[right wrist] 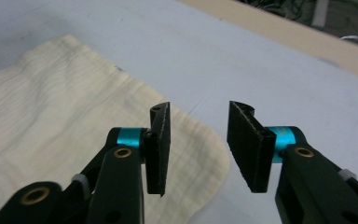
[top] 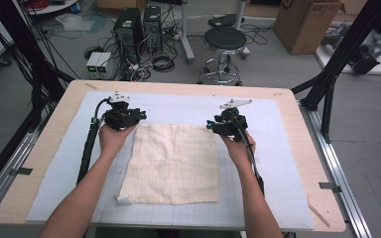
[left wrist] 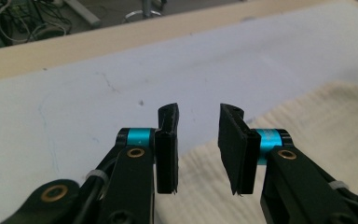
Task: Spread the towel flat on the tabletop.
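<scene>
Going left to right in the high view, the left tongs [top: 129, 118] sit in the upper left of the frame, just off the far left corner of the cream-coloured, square woven cloth [top: 173, 163]. The cloth lies flat in the middle of the frame, on the pale blue-grey mat [top: 59, 173] that covers the light wooden bench [top: 44, 124]. A small white tag [top: 123, 200] shows at its near left corner. The right tongs [top: 223, 125] are in the upper middle, just off the far right corner.

The step in hand looks like letting go of the cloth after laying it out flat. The next move probably calls for drawing both hands clear without snagging the far edge, or for taking a fresh hold if a fold is to follow.

In the left gripper view the left tongs [left wrist: 198, 149] are released: the jaws stand partly apart with nothing between them, and the cloth's [left wrist: 307, 140] edge lies below, at the lower right. In the right gripper view the right tongs [right wrist: 209, 149] are likewise released, partly apart and empty, above the cloth's [right wrist: 65, 107] rounded corner at the left. Neither pair appears to touch the fabric.
</scene>
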Available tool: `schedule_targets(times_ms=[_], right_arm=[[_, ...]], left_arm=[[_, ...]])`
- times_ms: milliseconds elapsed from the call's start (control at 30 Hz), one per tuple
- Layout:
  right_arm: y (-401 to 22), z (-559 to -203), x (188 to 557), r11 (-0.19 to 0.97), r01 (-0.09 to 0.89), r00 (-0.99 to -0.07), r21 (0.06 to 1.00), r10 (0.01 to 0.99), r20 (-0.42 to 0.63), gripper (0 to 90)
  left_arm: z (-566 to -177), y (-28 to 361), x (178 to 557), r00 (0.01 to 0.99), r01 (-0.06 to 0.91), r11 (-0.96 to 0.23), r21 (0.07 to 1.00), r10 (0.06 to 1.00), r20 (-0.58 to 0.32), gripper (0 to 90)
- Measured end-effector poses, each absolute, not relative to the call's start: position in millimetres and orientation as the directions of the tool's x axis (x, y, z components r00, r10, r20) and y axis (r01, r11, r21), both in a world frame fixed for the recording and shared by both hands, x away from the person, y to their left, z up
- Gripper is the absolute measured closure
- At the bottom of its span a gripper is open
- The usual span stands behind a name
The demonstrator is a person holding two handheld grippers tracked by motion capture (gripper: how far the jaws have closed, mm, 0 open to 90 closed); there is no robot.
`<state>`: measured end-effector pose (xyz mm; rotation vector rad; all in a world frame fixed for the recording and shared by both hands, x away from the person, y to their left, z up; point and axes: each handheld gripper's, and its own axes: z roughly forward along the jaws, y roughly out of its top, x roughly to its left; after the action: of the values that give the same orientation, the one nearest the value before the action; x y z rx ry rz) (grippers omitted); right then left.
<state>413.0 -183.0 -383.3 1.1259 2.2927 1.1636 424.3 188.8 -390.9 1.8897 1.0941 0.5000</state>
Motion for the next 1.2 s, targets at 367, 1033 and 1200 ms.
schedule_targets(times_ms=[367,1033,1200], right_arm=[[-189.1,-388.2,375.4,0.374,0.493,-0.699,0.786,0.708,0.102,53.7],[-194.7,-422.3,270.5,0.509,0.344,-0.891,0.789,0.442,0.104,52.9],[-203.1,-427.6,255.5,0.513,0.331,-0.905,0.792,0.41,0.112,52.8]], left_arm=[[-399.7,205.9,379.8,0.598,0.473,-0.225,0.852,0.792,-0.123,62.0],[-424.0,227.6,264.2,0.73,0.429,-0.319,0.845,0.673,-0.117,47.7],[-428.9,227.8,244.0,0.789,0.407,-0.355,0.841,0.6,-0.129,51.1]])
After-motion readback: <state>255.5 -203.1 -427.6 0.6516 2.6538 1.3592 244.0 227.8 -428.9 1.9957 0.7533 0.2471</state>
